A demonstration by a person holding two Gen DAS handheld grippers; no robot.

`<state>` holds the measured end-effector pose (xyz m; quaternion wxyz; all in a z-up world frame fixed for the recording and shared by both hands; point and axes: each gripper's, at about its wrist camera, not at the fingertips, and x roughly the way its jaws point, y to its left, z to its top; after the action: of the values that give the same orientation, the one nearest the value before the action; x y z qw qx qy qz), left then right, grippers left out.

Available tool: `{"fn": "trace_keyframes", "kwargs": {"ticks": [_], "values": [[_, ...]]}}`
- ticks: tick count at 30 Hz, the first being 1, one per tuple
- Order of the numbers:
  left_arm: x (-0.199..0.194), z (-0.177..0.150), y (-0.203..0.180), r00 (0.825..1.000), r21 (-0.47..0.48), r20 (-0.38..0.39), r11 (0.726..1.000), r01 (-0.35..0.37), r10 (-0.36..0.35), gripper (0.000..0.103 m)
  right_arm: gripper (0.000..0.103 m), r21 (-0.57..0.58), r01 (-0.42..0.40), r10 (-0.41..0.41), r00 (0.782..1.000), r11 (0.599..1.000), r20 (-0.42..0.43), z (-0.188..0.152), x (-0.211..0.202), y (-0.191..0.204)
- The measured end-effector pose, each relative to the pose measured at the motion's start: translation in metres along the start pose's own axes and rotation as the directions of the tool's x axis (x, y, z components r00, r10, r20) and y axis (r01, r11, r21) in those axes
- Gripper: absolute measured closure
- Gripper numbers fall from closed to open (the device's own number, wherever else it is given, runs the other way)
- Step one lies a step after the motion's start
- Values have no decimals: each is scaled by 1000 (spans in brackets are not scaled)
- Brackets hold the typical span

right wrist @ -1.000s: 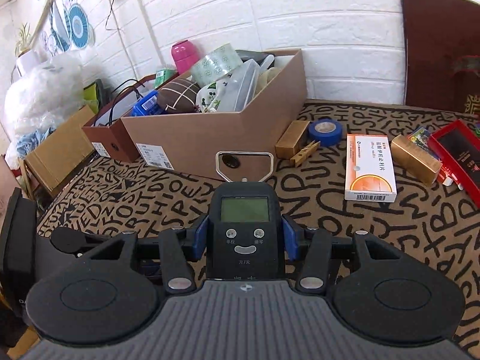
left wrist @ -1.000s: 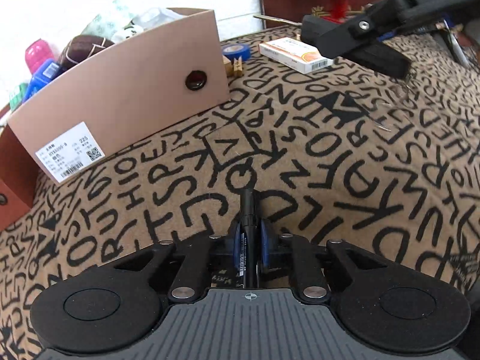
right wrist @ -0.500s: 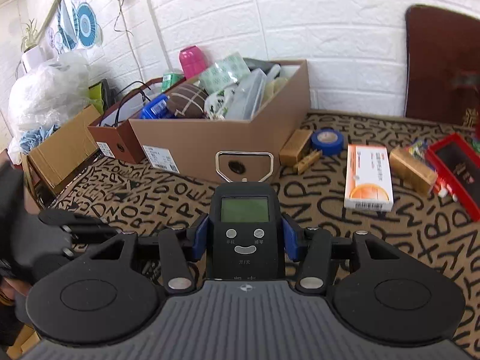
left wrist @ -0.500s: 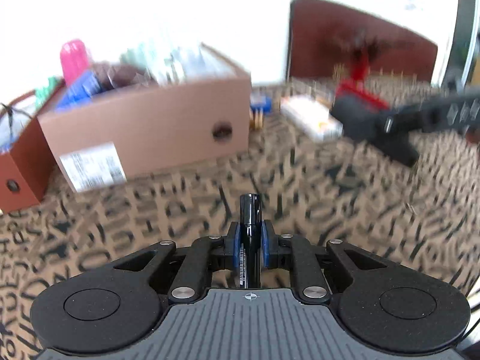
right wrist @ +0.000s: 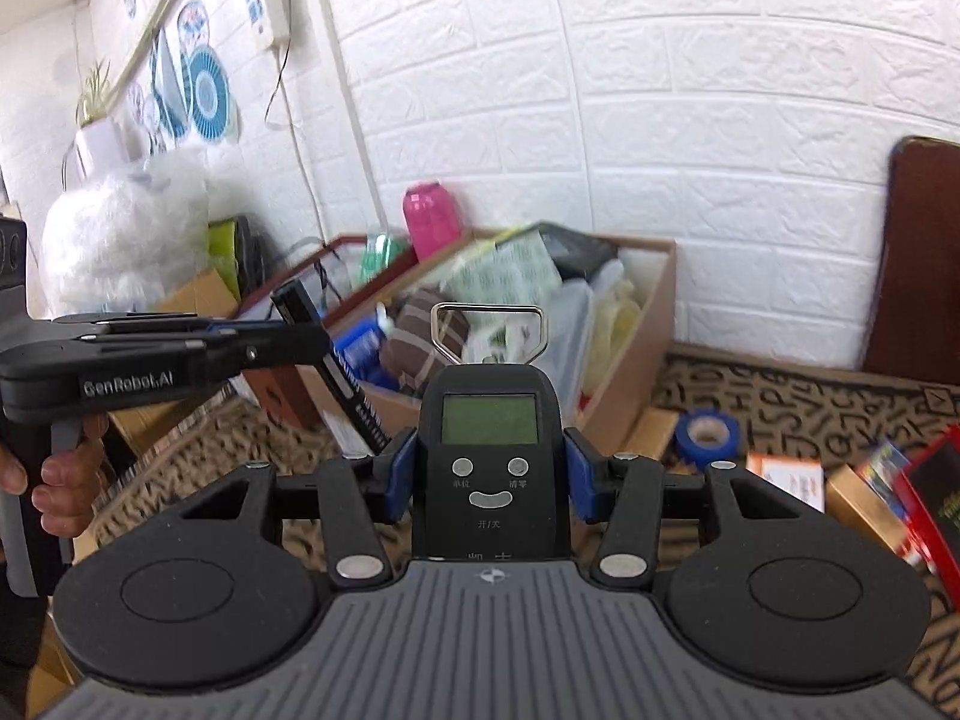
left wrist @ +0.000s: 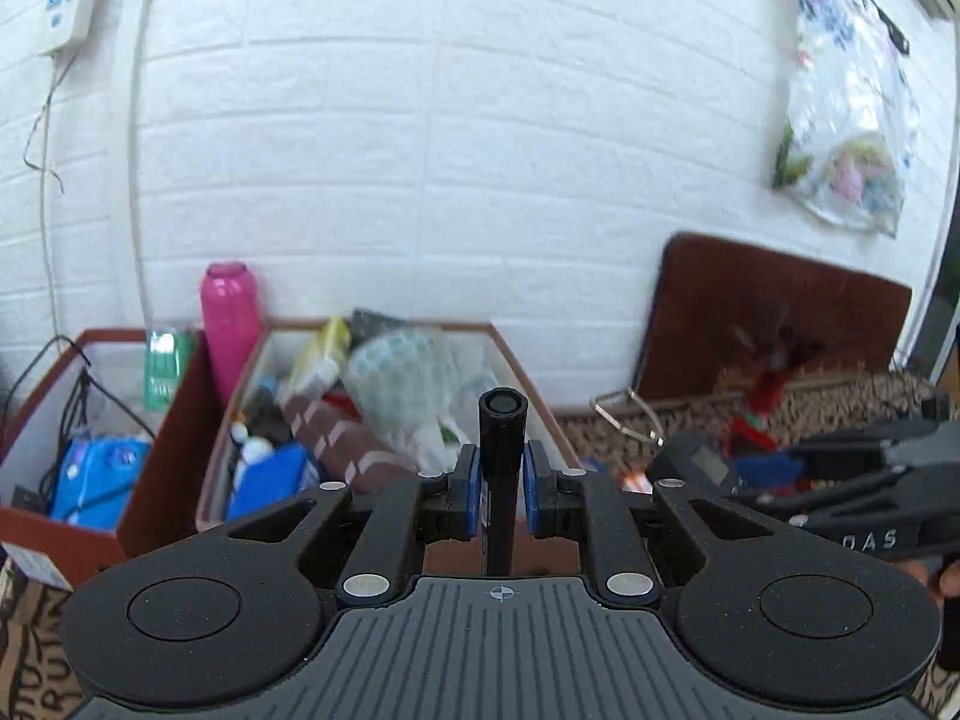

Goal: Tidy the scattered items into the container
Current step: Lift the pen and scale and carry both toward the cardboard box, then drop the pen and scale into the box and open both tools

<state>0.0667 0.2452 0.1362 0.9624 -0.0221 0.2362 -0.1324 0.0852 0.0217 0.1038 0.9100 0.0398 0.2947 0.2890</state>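
Observation:
My left gripper (left wrist: 501, 483) is shut on a black marker pen (left wrist: 501, 420), held up in the air in front of the tan cardboard box (left wrist: 528, 384), which is full of items. In the right wrist view the left gripper (right wrist: 312, 348) shows at the left with the pen (right wrist: 336, 360) slanting through it. My right gripper (right wrist: 489, 468) is shut on a black handheld digital scale (right wrist: 489, 456) with a metal loop, raised before the same box (right wrist: 636, 372). The scale also shows in the left wrist view (left wrist: 696, 468).
A red-brown box (left wrist: 162, 462) with cables and a blue pack stands left of the tan box, with a pink bottle (left wrist: 231, 318) behind. Blue tape roll (right wrist: 705, 435), an orange-white medicine box (right wrist: 786, 477), a gold box (right wrist: 864, 501) and a red box (right wrist: 936, 498) lie on the lettered cloth.
Both grippers have risen and tilted up toward the tan box. The left one went from near the cloth to level with the box's open top, still holding the pen.

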Motion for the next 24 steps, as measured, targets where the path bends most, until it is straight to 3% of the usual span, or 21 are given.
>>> {"fn": "trace_keyframes", "kwargs": {"ticks": [5, 9, 17, 21, 23, 24], "values": [[9, 50, 18, 999, 21, 17, 999, -47, 46, 94, 48, 15, -2, 2, 1000, 1000, 25, 35, 18, -3], [37, 77, 43, 996, 11, -35, 997, -76, 77, 94, 48, 52, 28, -30, 999, 998, 36, 59, 45, -10], [119, 92, 104, 980, -48, -172, 993, -110, 100, 92, 48, 227, 58, -65, 998, 972, 21, 86, 125, -40], [157, 99, 127, 972, -63, -214, 991, -115, 99, 90, 48, 284, 112, -119, 993, 952, 6, 90, 165, -62], [176, 98, 134, 966, -54, -232, 989, -135, 119, 84, 48, 311, 151, -159, 987, 938, 0, 90, 182, -74], [186, 97, 136, 961, -53, -244, 988, -144, 127, 73, 47, 308, 172, -178, 984, 936, -6, 90, 188, -78]]}}
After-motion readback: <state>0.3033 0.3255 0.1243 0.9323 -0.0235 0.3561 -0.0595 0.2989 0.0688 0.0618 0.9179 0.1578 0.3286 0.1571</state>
